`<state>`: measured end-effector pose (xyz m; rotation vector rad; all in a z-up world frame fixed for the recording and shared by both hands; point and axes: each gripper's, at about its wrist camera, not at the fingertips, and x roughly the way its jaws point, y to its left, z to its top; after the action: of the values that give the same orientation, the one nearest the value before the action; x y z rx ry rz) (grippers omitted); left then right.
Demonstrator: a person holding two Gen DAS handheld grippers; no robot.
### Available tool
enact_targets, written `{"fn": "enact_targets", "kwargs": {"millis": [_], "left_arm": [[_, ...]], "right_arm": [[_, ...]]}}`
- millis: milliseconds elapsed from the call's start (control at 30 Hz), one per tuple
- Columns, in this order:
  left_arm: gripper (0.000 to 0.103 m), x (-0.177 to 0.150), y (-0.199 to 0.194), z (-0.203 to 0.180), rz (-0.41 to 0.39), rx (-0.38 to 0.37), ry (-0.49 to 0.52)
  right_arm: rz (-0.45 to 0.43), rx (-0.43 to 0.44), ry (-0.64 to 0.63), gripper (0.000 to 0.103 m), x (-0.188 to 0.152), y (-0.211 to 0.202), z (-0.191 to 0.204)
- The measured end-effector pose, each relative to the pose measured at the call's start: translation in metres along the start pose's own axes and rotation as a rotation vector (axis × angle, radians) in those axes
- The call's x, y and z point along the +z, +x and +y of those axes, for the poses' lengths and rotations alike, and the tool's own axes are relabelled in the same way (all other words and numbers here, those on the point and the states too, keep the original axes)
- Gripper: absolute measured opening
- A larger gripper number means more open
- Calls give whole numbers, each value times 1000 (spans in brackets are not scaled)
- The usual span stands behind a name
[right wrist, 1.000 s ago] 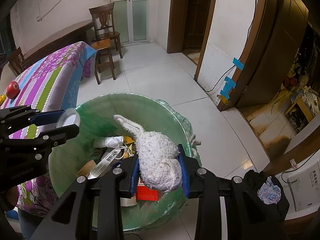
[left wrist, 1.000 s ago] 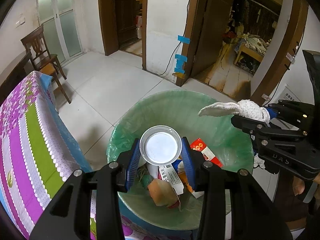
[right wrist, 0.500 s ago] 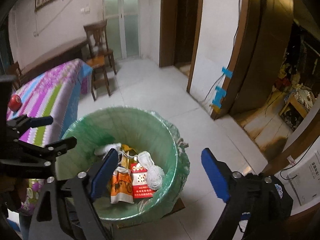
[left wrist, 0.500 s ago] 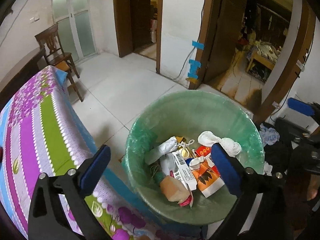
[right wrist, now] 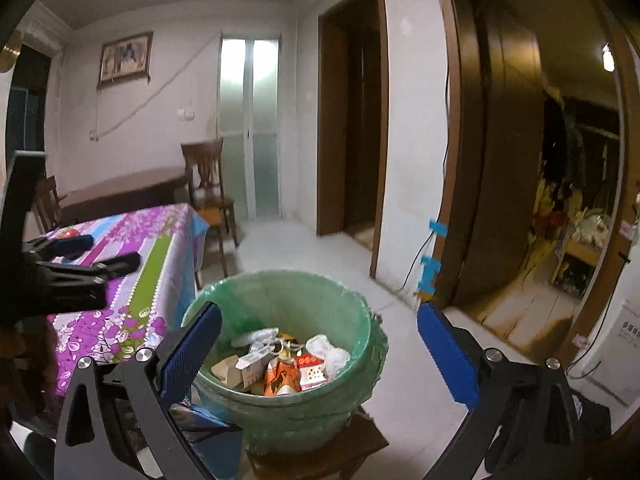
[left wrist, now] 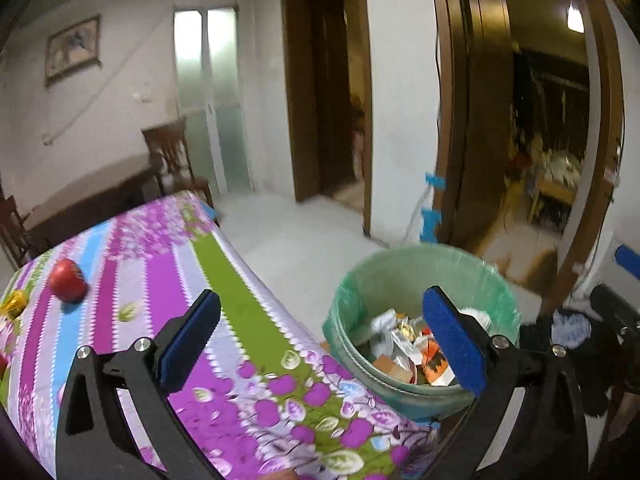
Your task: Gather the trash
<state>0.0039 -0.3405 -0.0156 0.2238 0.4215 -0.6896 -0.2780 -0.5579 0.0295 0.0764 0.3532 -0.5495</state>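
A green-lined trash bin (left wrist: 404, 276) (right wrist: 280, 292) stands beside the table and holds several pieces of trash, among them cartons and wrappers (right wrist: 280, 364) and a white cloth (right wrist: 330, 354). My left gripper (left wrist: 320, 340) is open and empty, above the table's near corner, left of the bin. My right gripper (right wrist: 320, 354) is open and empty, raised above and in front of the bin. The left gripper also shows at the left of the right wrist view (right wrist: 80, 252).
A table with a purple, green and blue striped cloth (left wrist: 168, 280) carries a red apple (left wrist: 68, 286) and a gold object (left wrist: 14, 304). A wooden chair (right wrist: 208, 188) and a dark table stand behind. Doorways open to the right. The bin sits on a low stool (right wrist: 320, 456).
Both grippers opened: the white cup lid and the white cloth dropped into the bin. Both grippers then pulled up and back, the left swinging over the table.
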Motion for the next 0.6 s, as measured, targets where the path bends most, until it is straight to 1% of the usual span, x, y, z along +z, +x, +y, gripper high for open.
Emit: {"fn": "enact_targets", "kwargs": {"millis": [67, 133, 167, 233, 300, 367, 433, 500, 600], "left_arm": [[98, -7, -23, 0, -72, 32, -5], [98, -14, -38, -2, -119, 51, -5], [98, -16, -42, -3, -127, 44, -6], [98, -23, -47, -6, -113, -3, 3], [98, -27, -48, -9, -119, -9, 16], [98, -28, -47, -9, -104, -34, 15], [98, -28, -47, -8, -89, -48, 15], [98, -29, -45, -6, -82, -38, 24], [98, -33, -46, -2, -68, -41, 16]], "right_arm": [[-15, -3, 16, 98, -7, -12, 0], [-21, -9, 26, 98, -14, -24, 3], [-29, -15, 24, 98, -17, -30, 5], [-61, -40, -4, 98, -19, -39, 13], [-88, -67, -25, 98, -21, -47, 20], [-93, -77, -5, 98, -25, -51, 19], [-70, -61, 25, 98, -31, -50, 19], [-41, -56, 24, 98, -33, -43, 20], [2, -22, 26, 98, -37, -41, 20]]}}
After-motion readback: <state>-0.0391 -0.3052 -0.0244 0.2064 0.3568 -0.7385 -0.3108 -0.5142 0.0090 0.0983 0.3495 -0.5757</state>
